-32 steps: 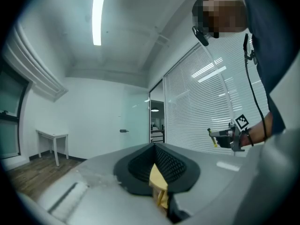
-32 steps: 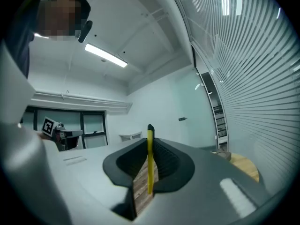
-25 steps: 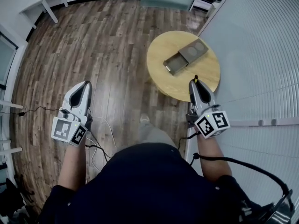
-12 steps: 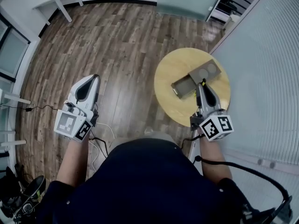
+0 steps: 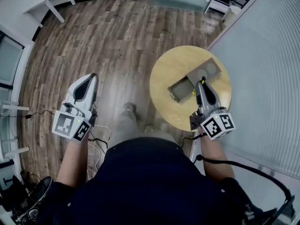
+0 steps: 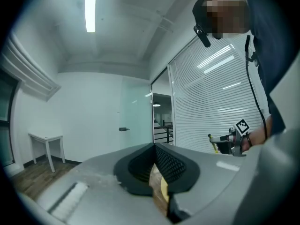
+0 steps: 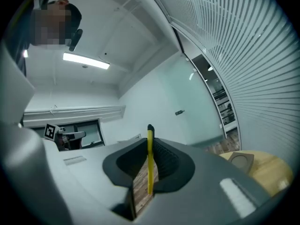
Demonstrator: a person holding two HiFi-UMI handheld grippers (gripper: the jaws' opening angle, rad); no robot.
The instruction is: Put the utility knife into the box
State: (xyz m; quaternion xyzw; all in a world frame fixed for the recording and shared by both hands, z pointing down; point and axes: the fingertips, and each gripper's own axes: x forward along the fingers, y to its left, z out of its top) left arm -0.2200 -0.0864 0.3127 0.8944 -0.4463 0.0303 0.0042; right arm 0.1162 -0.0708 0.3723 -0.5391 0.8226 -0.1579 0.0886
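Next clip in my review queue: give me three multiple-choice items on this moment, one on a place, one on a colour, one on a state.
1. Where does the box stand?
A) on a chair
B) on the round table
C) on a bed

2. What colour is the utility knife?
A) red
B) blue
C) yellow

3. What is the right claw doing?
A) shut on the utility knife
B) wide open and empty
C) shut on the box

Answers:
1 B: the head view shows the box resting on the round wooden tabletop.
2 C: the right gripper view shows the knife as a yellow strip.
3 A: that view shows both jaws pressed against the knife's sides.
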